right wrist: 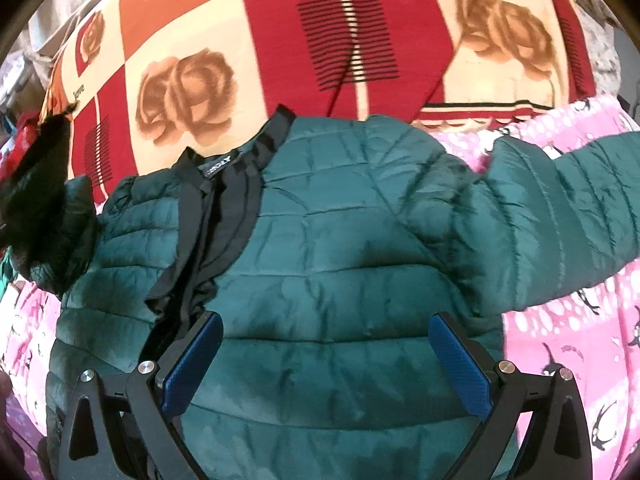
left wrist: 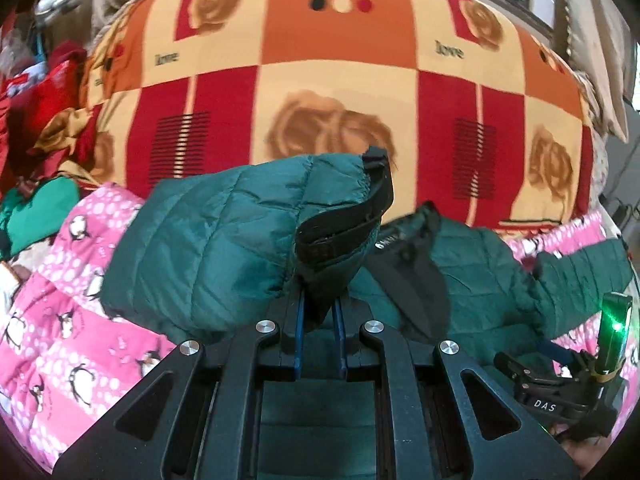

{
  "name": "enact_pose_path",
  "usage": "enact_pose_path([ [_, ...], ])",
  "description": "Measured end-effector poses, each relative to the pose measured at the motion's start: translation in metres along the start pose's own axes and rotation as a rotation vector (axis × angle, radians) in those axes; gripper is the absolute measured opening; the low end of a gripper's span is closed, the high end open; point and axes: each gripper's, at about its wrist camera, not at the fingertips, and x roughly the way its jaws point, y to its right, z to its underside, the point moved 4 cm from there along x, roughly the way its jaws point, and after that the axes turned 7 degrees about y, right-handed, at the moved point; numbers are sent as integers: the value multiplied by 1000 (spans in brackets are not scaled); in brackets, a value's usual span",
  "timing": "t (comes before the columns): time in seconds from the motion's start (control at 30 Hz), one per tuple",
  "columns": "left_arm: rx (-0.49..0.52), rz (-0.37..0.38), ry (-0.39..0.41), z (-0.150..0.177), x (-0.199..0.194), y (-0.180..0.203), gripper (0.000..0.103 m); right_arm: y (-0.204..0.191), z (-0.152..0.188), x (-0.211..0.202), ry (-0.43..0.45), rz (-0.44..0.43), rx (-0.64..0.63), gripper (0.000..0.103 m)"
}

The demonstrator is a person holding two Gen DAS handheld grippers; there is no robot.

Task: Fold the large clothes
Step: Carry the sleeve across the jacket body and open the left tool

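A dark green quilted puffer jacket (right wrist: 340,240) with black collar and lining lies on a pink penguin-print blanket (right wrist: 560,340). My left gripper (left wrist: 320,308) is shut on the black-cuffed end of the jacket's left sleeve (left wrist: 224,232) and holds it lifted over the jacket. My right gripper (right wrist: 326,352) is open and empty, hovering over the jacket's lower body; it also shows at the lower right of the left wrist view (left wrist: 560,364). The other sleeve (right wrist: 560,208) stretches out to the right, flat on the blanket.
A red, orange and cream rose-print blanket (left wrist: 340,80) covers the bed beyond the jacket. A heap of red and green clothes (left wrist: 40,120) lies at the far left. Curtains and a window are at the back.
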Motion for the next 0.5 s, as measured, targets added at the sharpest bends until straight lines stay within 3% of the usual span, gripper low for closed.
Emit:
enact_pose_path([
  [0.5,85,74,-111,31,47,89,11,53,4,-6,-19,58,65,102],
])
